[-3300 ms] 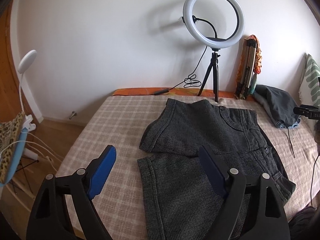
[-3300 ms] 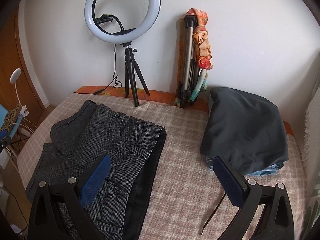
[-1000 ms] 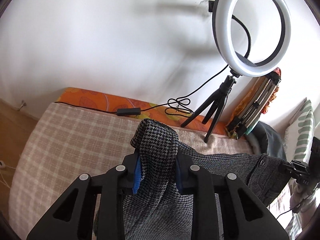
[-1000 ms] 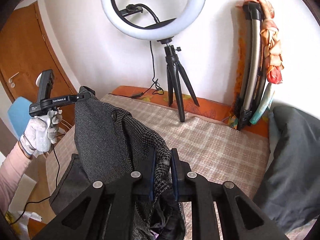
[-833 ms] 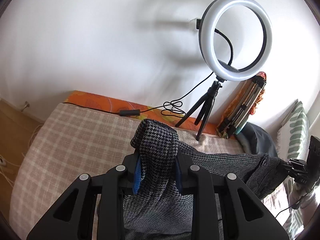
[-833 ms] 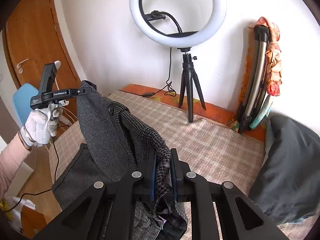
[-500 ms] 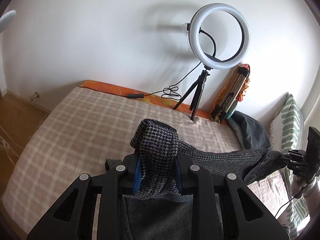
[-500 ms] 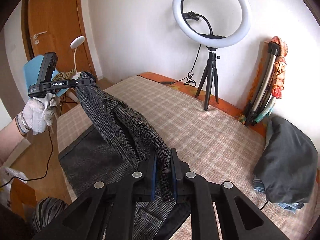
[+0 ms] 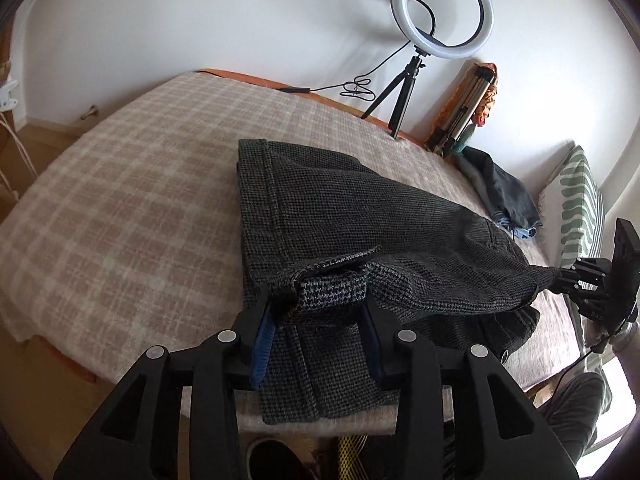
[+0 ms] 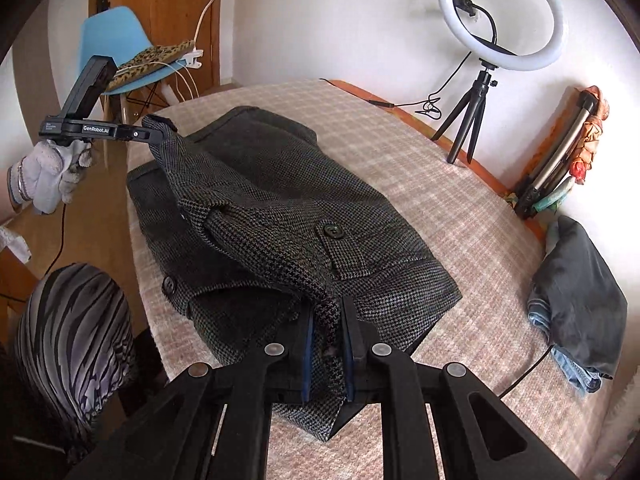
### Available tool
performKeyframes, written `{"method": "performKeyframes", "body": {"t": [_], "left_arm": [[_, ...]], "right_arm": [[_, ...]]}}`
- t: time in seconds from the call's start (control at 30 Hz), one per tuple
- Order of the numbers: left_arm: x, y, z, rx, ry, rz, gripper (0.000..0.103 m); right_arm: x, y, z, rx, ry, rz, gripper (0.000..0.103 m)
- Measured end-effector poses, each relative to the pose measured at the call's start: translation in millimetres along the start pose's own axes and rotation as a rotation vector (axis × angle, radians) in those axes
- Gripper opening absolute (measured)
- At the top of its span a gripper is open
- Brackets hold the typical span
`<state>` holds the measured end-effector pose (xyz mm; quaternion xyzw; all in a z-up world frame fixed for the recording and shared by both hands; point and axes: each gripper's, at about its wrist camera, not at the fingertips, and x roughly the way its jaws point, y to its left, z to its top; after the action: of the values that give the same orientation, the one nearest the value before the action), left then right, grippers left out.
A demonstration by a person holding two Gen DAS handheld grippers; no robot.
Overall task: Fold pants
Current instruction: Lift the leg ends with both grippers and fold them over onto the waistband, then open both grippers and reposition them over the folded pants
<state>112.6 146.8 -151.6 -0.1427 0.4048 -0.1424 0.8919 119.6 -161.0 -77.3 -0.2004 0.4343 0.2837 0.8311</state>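
The dark grey houndstooth pants (image 9: 360, 220) lie on the checked bed cover (image 9: 120, 208), partly lifted along the near edge. My left gripper (image 9: 320, 300) is shut on the near left corner of the pants. My right gripper (image 10: 326, 328) is shut on the waistband end with the buttoned pockets (image 10: 332, 232). The fabric stretches in a raised ridge between the two grippers. In the right wrist view my left gripper (image 10: 144, 132) shows at far left holding its corner. In the left wrist view my right gripper (image 9: 560, 280) shows at far right.
A ring light on a tripod (image 9: 440, 12) and a folded tripod (image 9: 464, 112) stand at the far edge by the wall. A stack of folded dark clothes (image 10: 580, 292) lies at the right. A blue chair (image 10: 116, 40) stands beyond the bed. A striped cushion (image 9: 580, 200) lies at far right.
Both grippers have come down and back toward the near edge, carrying the held pants edge with them. The pants now lie spread on the bed instead of hanging in the air.
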Motion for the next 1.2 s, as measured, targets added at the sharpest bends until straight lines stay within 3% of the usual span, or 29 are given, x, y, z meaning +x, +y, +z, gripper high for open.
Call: {"method": "performKeyframes", "body": {"t": [0.17, 0.33, 0.53, 0.73, 0.93, 1.03, 1.07, 1.13, 1.17, 1.2], "left_arm": [[-10, -5, -15, 0.052, 0.002, 0.042, 0.039], [-22, 2, -34, 0.115, 0.064, 0.102, 0.040], [-44, 8, -30, 0.102, 0.008, 0.118, 0.040], [-10, -19, -12, 0.187, 0.032, 0.074, 0.040], [28, -21, -24, 0.239, 0.150, 0.083, 0.040], [21, -24, -22, 0.262, 0.145, 0.096, 0.040], [17, -25, -20, 0.257, 0.135, 0.092, 0.040], [10, -32, -13, 0.271, 0.110, 0.086, 0.040], [8, -38, -10, 0.289, 0.100, 0.082, 0.040], [8, -46, -8, 0.307, 0.093, 0.073, 0.040]], "right_arm": [[9, 16, -18, -0.030, 0.023, -0.017, 0.010], [4, 26, -31, -0.059, 0.024, -0.035, 0.010], [4, 33, -34, -0.063, 0.017, -0.052, 0.010], [-16, 46, -34, -0.101, -0.002, -0.063, 0.010], [5, 53, -61, -0.141, 0.131, -0.031, 0.011], [-12, 44, -57, -0.099, 0.082, 0.002, 0.022], [-21, 36, -54, -0.056, 0.049, 0.019, 0.034], [-36, 13, -48, 0.057, -0.023, 0.048, 0.042], [-40, -2, -45, 0.124, -0.054, 0.054, 0.051], [-43, -18, -43, 0.198, -0.082, 0.049, 0.066]]}}
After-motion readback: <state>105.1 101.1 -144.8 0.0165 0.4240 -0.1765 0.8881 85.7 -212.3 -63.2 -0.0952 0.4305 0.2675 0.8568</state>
